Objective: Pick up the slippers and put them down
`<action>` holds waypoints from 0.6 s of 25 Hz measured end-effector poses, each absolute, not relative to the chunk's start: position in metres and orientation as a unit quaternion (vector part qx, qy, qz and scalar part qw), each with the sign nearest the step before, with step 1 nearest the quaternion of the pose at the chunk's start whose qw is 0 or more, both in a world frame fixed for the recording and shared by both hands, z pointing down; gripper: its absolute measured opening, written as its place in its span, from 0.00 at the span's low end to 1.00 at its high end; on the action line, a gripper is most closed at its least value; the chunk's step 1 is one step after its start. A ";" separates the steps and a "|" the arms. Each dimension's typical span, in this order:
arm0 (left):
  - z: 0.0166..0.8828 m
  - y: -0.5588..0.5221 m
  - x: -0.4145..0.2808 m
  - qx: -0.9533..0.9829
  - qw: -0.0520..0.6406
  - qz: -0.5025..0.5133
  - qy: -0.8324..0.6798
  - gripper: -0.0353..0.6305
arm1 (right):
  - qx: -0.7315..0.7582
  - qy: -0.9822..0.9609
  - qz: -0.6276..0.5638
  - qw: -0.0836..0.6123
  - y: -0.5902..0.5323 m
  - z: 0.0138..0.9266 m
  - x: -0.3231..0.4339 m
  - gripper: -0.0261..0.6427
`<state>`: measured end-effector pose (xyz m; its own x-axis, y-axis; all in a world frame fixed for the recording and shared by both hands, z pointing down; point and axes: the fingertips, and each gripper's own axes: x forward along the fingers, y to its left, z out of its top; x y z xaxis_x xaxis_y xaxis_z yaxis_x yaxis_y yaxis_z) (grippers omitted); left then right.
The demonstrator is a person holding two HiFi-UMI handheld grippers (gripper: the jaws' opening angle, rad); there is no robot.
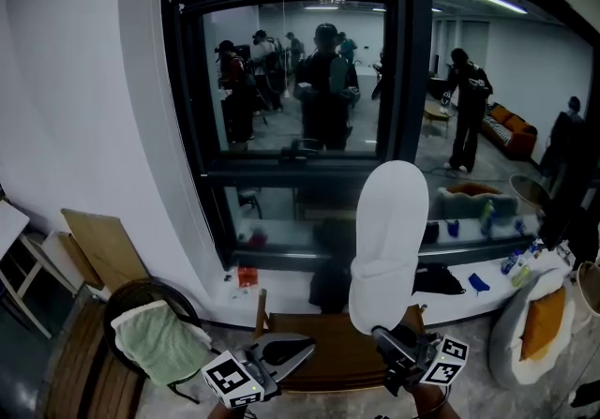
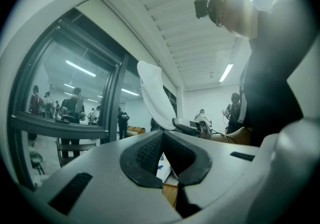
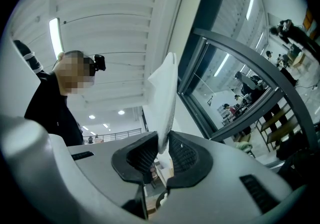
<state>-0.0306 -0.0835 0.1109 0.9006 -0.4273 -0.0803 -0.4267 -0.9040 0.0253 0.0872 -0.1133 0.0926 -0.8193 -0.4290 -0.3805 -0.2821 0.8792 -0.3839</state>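
Head view: rear parts of left gripper [image 1: 307, 345] and right gripper [image 1: 382, 335] are cut off by the bottom edge. Lower end of white slipper [image 1: 389, 230] is covered by the right jaws. Small items [image 1: 511, 262] on the sill [image 1: 469, 303] can't be identified. People [image 1: 323, 80] behind the glass are seen dark, w/o detail.

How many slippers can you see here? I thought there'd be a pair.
1. A white slipper stands upright, pinched at its lower end in the jaws of the right gripper. A second one may be out of view.
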 end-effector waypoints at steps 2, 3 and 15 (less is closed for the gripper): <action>0.111 -0.085 -0.034 0.974 0.007 -0.046 -0.222 0.06 | -0.188 0.941 -0.158 0.232 -0.115 0.094 0.085 0.14; 0.111 -0.085 -0.035 0.974 0.008 -0.047 -0.223 0.06 | -0.188 0.941 -0.159 0.231 -0.115 0.094 0.084 0.14; 0.117 -0.087 -0.042 0.972 0.011 -0.049 -0.228 0.06 | -0.188 0.940 -0.168 0.228 -0.115 0.097 0.080 0.14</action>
